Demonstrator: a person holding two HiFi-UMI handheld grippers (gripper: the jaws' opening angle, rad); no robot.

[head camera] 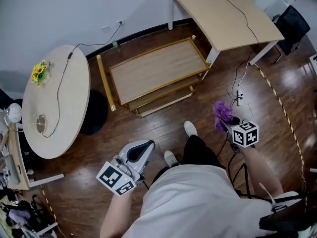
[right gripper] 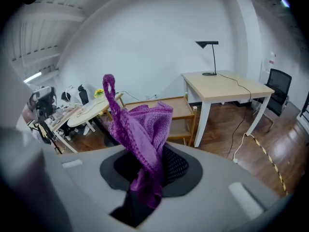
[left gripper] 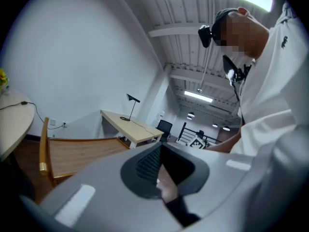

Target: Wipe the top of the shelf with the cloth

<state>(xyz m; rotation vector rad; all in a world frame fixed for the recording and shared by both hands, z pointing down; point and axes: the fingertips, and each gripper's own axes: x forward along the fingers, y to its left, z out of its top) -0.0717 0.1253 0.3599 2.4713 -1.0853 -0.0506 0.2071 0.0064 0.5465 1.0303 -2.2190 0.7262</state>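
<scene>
A low wooden shelf [head camera: 158, 73] stands on the floor ahead of me, its flat top bare; it also shows in the left gripper view [left gripper: 77, 151] and the right gripper view [right gripper: 181, 110]. My right gripper [head camera: 229, 122] is shut on a purple knitted cloth [head camera: 222, 114], which sticks up from between its jaws [right gripper: 140, 134]. It hangs in the air to the right of the shelf, well short of it. My left gripper [head camera: 137, 152] is shut with nothing in it, held near my body [left gripper: 161, 175].
A round white table [head camera: 54, 103] with yellow flowers [head camera: 39, 72] and a cable is at the left. A light wooden desk [head camera: 228, 14] with a lamp stands at the back right, a black chair [head camera: 292, 24] beyond it. Cables and floor tape lie at the right.
</scene>
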